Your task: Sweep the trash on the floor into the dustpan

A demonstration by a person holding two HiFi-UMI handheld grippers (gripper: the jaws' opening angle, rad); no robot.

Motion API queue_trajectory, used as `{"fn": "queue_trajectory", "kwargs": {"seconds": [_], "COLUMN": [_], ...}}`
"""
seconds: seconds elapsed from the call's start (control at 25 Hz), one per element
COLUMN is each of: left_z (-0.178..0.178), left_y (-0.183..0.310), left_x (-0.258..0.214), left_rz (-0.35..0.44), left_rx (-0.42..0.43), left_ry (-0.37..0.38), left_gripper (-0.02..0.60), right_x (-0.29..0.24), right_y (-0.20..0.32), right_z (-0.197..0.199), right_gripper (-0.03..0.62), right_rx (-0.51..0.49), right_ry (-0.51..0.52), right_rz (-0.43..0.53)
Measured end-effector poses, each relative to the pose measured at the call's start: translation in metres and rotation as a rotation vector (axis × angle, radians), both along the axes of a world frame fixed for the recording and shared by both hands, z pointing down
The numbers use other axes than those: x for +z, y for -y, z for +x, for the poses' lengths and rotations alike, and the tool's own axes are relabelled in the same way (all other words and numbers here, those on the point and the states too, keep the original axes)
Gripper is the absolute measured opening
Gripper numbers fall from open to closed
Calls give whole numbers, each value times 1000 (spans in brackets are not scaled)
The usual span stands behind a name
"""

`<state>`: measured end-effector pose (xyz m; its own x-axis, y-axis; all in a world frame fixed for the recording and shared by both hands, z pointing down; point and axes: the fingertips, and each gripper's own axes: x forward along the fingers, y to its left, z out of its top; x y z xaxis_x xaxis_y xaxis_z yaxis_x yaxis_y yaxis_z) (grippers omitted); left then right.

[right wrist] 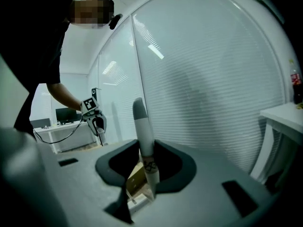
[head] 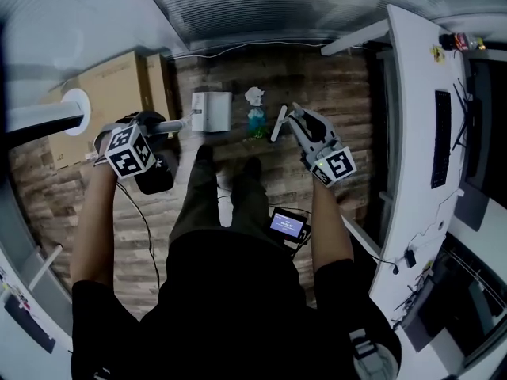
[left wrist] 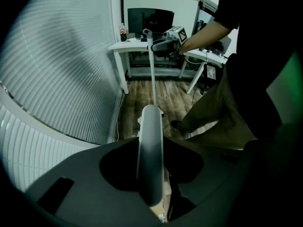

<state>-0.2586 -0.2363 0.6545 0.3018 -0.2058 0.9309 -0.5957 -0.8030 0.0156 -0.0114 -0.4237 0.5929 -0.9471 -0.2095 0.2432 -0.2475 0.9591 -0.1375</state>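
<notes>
In the head view a white dustpan (head: 212, 111) rests on the wood floor, and its long white handle (left wrist: 150, 155) runs up into my left gripper (head: 154, 125), which is shut on it. Right of the dustpan lie a crumpled white scrap (head: 254, 95) and a small blue-green item (head: 256, 121). Just beyond them my right gripper (head: 295, 121) is shut on the thin white broom handle (head: 279, 123). The right gripper view shows that handle (right wrist: 142, 126), grey at its tip, standing between the jaws. The broom's head is hidden.
A cardboard box (head: 119, 85) stands against the blinds at the far left. A long white desk (head: 420, 133) with a keyboard runs down the right side. A small device with a lit screen (head: 287, 225) and cables lies by the person's feet.
</notes>
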Motion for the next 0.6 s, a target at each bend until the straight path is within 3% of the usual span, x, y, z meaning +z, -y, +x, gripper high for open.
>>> {"fn": "queue_trajectory", "kwargs": {"seconds": [0.28, 0.6], "left_z": [1, 0], "left_y": [-2, -5], "left_x": [1, 2], "left_rz": [6, 3], "left_rx": [-4, -13], "left_ry": [-20, -47], "left_gripper": [110, 106], "right_x": [5, -13], "right_y": [-24, -54], "right_z": [-69, -138], "right_gripper": [106, 106], "right_rx": [-45, -96], "right_ry": [50, 196], "right_rz": [-2, -43]}}
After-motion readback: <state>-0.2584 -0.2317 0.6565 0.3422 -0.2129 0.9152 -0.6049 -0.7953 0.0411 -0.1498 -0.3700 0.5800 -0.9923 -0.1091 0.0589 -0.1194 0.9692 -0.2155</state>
